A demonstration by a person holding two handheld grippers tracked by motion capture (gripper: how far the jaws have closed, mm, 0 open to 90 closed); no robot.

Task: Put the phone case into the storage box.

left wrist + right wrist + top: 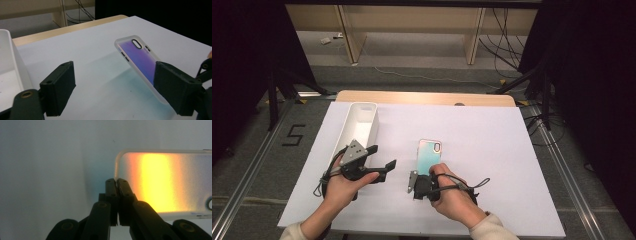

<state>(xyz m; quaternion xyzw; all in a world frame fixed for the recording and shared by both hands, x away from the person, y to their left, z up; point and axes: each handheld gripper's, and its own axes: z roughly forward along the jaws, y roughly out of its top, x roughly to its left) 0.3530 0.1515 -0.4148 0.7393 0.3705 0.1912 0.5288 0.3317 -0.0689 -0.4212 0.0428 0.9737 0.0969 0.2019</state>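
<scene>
The right gripper [424,184] pinched the phone case [430,156] by its near edge (lifted off the white surface [492,150], likely for handover); the left gripper [379,162] waited beside, fingers spread.

Left tool [382,162] gapes (right tool [424,176] pinched).

The phone case [430,156] looks like plastic: a frosted, translucent rim around a glossy, iridescent back that shows teal, violet or orange by view. The desk [492,150] has a matt white sheet over it, with pale wood along its far edge. The white tray [357,125] seems smooth plastic. Both tools' jaws are matt black.
</scene>
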